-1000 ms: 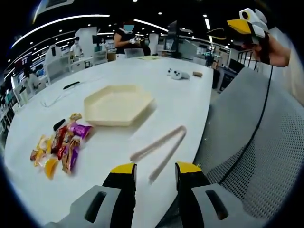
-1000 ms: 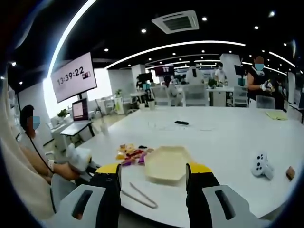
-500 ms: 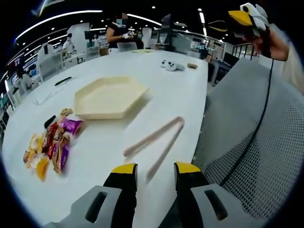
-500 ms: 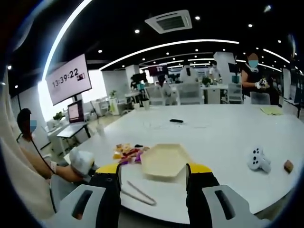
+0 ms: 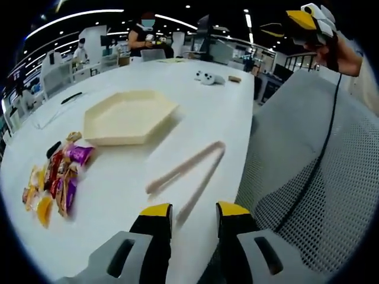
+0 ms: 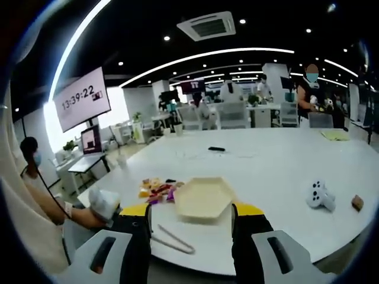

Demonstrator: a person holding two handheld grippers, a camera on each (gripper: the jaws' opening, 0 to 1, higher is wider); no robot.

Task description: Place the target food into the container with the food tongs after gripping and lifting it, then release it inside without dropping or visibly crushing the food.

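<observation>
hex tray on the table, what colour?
Pale cream, plain with no pattern: the hexagonal plastic tray shows best in the left gripper view.

Wrapped snacks [image 5: 53,183], tongs [image 5: 186,171], empty hexagonal tray [image 5: 129,115]

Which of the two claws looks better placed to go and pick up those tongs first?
Probably the left claw. Its open jaws sit just short of the food tongs lying on the white table. The right claw is held farther back, with the tongs small and low between its jaws.
</observation>
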